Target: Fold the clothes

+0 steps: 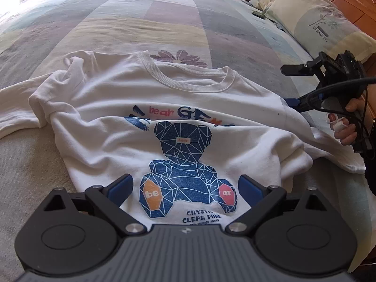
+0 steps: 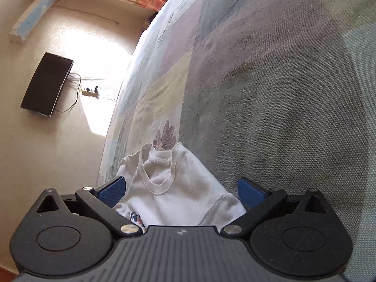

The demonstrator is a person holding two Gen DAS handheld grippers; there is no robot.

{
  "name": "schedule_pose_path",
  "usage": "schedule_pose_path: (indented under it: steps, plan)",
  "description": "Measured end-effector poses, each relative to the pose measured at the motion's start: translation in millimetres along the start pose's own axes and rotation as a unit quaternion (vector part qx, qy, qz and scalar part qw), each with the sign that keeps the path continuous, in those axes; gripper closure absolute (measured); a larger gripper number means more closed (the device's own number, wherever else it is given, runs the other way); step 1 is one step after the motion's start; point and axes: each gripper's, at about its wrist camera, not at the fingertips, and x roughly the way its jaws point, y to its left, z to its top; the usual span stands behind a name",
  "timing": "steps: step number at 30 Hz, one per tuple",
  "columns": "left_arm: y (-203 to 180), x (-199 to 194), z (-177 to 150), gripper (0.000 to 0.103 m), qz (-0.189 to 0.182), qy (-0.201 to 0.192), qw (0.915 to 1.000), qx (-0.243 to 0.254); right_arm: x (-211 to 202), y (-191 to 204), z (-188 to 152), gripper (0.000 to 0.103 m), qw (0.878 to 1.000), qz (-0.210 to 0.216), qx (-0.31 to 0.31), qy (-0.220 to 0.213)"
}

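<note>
The bed (image 1: 164,23) is taking up most of the view, and a white bear-print tee (image 1: 178,108) is lying rumpled on it, front up. It's looking soft, light and floppy, so I'd be pinching shoulder seams or hem. The left gripper (image 1: 185,189) is hanging over the print, jaws wide apart; the right gripper (image 2: 181,191) is sitting spread by the shoulder, gripping nothing.

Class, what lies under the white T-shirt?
The T-shirt lies on a patchwork bedspread; a purple flower print shows past the collar. Whatever lies beneath the cloth itself is hidden.

The T-shirt (image 1: 178,108) has its hem hidden behind the left gripper (image 1: 185,188), cutting the printed text below "CLEAR PURE" to illegibility; a fold buries the upper lettering, and the right sleeve tip runs out of frame.
</note>
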Motion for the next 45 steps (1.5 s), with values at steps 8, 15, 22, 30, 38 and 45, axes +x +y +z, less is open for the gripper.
schedule_pose_path:
  steps: [8, 15, 22, 30, 38, 45]
  plan:
    - [7, 9, 1, 0.007, -0.003, 0.007, 0.9999, -0.012, 2, -3, 13, 0.0, 1.0, 0.017, -0.007, 0.016]
    - [13, 6, -2, 0.007, -0.011, 0.003, 0.9998, -0.016, -2, 2, 3, 0.0, 0.996, 0.024, -0.019, 0.085]
    - [8, 13, -1, 0.007, -0.01, 0.009, 0.9999, -0.005, -7, -14, 21, 0.024, 0.998, 0.019, -0.011, 0.067]
    - [10, 11, -2, 0.007, -0.005, 0.008, 0.9999, -0.007, -13, -39, 9, 0.093, 0.999, -0.013, 0.016, 0.029]
    - [9, 2, 5, 0.007, 0.005, -0.008, 1.0, 0.002, -14, 29, 22, 0.091, 0.985, -0.123, -0.116, -0.041]
    - [11, -4, 5, 0.007, 0.014, -0.015, 0.9998, 0.006, 1, 34, 51, 0.086, 0.962, -0.221, -0.151, -0.047]
